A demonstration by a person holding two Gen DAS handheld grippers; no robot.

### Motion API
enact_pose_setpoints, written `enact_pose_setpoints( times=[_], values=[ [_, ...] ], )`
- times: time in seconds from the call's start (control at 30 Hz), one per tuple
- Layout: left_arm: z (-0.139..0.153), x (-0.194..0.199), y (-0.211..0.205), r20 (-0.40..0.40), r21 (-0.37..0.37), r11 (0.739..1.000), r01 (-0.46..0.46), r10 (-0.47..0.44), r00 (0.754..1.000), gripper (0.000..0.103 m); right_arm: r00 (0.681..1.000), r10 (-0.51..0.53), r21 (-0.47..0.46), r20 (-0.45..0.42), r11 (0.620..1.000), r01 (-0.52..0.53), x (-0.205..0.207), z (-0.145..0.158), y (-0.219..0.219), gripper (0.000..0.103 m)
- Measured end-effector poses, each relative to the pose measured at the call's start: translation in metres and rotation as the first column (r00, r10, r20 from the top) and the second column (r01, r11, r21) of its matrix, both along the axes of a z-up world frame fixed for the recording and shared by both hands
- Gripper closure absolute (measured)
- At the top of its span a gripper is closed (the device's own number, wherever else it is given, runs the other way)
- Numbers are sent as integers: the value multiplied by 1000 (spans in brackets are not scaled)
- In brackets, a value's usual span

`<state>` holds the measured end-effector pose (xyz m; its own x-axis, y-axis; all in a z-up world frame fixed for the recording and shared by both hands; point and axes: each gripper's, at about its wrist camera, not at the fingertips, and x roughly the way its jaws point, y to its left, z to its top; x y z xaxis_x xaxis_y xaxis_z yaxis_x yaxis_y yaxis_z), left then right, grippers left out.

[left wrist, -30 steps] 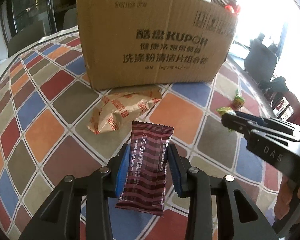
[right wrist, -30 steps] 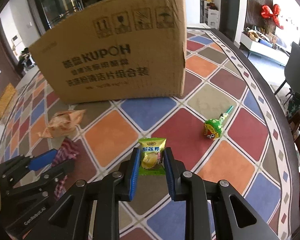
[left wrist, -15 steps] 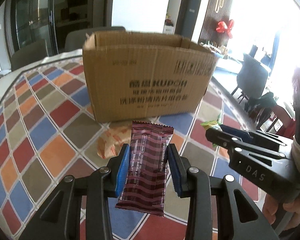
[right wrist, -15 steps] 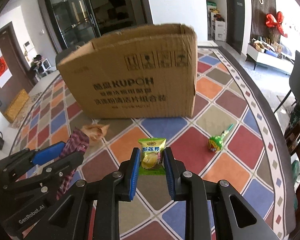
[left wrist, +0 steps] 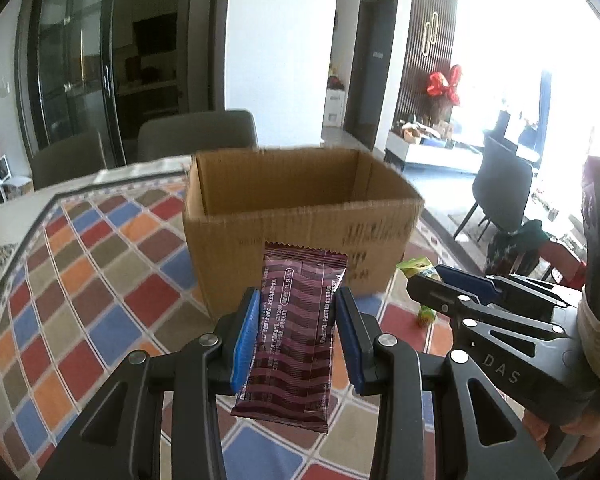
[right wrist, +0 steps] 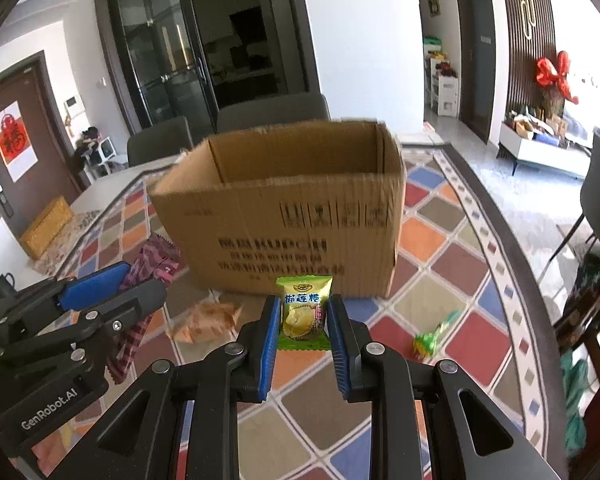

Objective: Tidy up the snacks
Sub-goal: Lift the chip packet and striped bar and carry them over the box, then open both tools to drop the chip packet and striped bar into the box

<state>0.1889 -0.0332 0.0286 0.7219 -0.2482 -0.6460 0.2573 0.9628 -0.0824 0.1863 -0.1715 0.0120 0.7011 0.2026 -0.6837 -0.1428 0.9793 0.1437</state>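
Two grippers: both raised, tilted down toward open cardboard box (left wrist: 300,216) at 12 o'clock.
Left gripper (left wrist: 296,320): jaws clamped on maroon snack bar (left wrist: 292,344).
Right gripper (right wrist: 303,320): jaws pinching green durian candy (right wrist: 302,312).
Tablecloth (right wrist: 440,240): orange wrapper (right wrist: 204,320) at 10 o'clock, green lollipop (right wrist: 430,340) at 3 o'clock.

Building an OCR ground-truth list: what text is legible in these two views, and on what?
"GenRobot.AI": left gripper body.
"DAS": right gripper body.
"榴莲糖": green candy packet.
"KUPOH", blurred, roughly readable: cardboard box; Chinese lines and handling symbols unreadable.
Maroon snack bar wrapper: print too small.
Red door poster: one character, unclear.
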Motion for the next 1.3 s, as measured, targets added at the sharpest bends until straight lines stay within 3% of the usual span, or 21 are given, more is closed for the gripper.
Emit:
enact_pose_setpoints(
  times=[0.5,0.77,1.2,1.3],
  values=[
    [56,53,2,63,4,1000,10,-10,998,65,996,34,-32,79,999,-32,55,61,1,78],
    [62,94,-4,18,23,1000,6,-7,1000,65,999,45,-68,24,997,-43,98,73,-3,78],
    [55,145,-4,-44,59,998,-23,25,999,65,997,28,-91,-68,995,-34,150,67,-1,78],
    [55,152,-5,-54,86,995,-41,46,997,59,996,32,-81,-83,996,-39,157,67,2,77]
  ],
)
